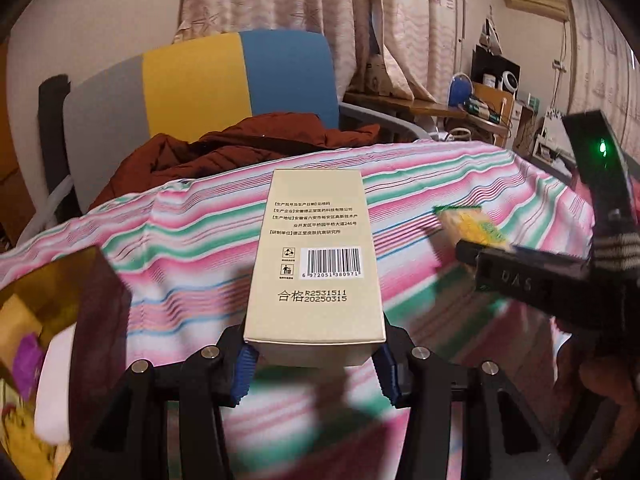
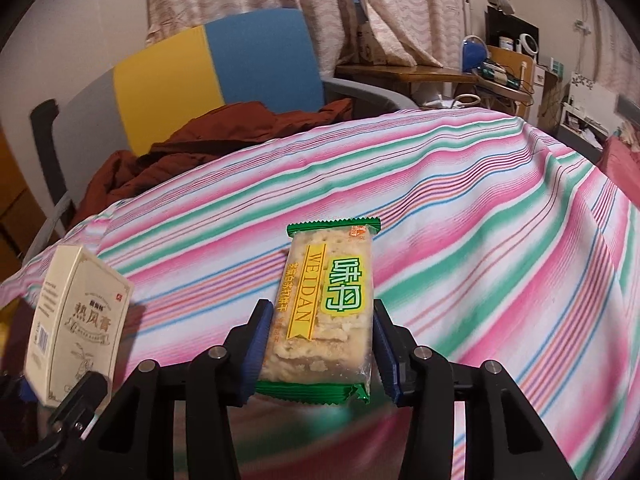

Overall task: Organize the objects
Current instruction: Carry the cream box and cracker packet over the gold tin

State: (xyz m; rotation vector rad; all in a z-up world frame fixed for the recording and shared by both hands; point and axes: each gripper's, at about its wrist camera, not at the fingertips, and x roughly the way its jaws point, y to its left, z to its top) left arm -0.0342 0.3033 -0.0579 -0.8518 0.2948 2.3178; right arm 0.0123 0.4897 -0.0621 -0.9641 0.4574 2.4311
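My left gripper (image 1: 316, 360) is shut on a long beige carton (image 1: 316, 256) printed with a barcode, held above the striped cloth. The right wrist view shows the same carton (image 2: 80, 320) at the lower left, standing upright in the left gripper (image 2: 76, 404). My right gripper (image 2: 320, 344) is shut on a green-edged cracker packet (image 2: 332, 300), with its blue pads against both long sides. From the left wrist view, the packet (image 1: 468, 224) and the right gripper (image 1: 480, 256) appear blurred at the right, held by a gloved hand (image 1: 612, 248).
A pink, green and white striped cloth (image 2: 460, 208) covers the table. Behind it stands a grey, yellow and blue chair (image 1: 200, 84) with a brown jacket (image 1: 240, 140) on it. A dark translucent container (image 1: 60, 320) holding items is at the left. A cluttered desk (image 2: 500, 76) stands at the back right.
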